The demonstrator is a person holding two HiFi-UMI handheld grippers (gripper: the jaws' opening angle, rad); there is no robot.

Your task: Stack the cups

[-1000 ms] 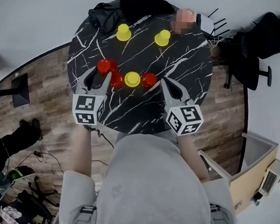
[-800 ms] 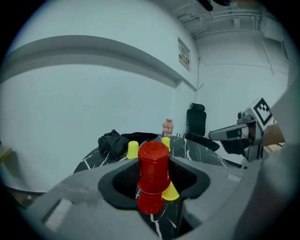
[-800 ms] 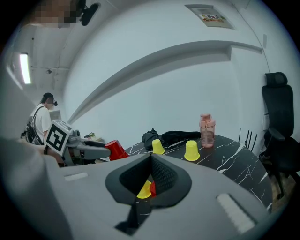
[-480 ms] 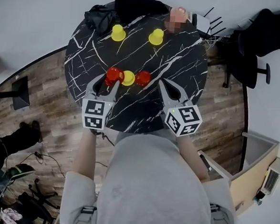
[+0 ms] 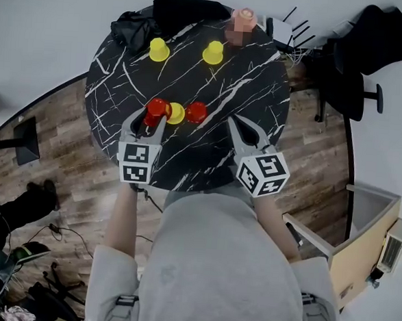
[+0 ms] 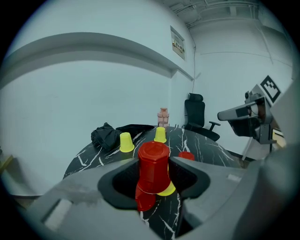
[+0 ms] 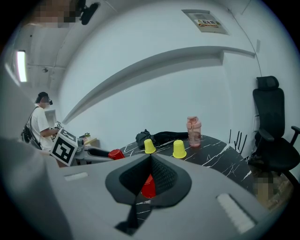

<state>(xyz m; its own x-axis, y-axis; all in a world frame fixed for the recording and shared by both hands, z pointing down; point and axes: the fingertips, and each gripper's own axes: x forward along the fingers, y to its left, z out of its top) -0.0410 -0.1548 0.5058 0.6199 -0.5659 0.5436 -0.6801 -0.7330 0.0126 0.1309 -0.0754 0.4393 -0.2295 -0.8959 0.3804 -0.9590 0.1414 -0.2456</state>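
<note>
My left gripper [image 5: 149,116] is shut on an upside-down red cup [image 6: 153,165], which hangs slightly tilted just over a second red cup [image 6: 144,200] on the black marble table [image 5: 208,150]. A yellow cup [image 5: 175,113] stands right beside them, and a third red cup [image 5: 196,111] is further right. Two more yellow cups [image 5: 158,49] [image 5: 213,52] stand near the far edge. My right gripper [image 5: 236,123] is shut and empty, a short way right of the third red cup [image 7: 149,186].
A pink bottle [image 5: 243,19] and a black cloth heap [image 5: 138,23] sit at the table's far edge. A black office chair [image 5: 358,71] stands to the right of the table. A person [image 7: 40,122] stands far off in the right gripper view.
My left gripper has carried its red cup to the right and a little down, from beside the row to over the second red cup. The right gripper stays shut.
</note>
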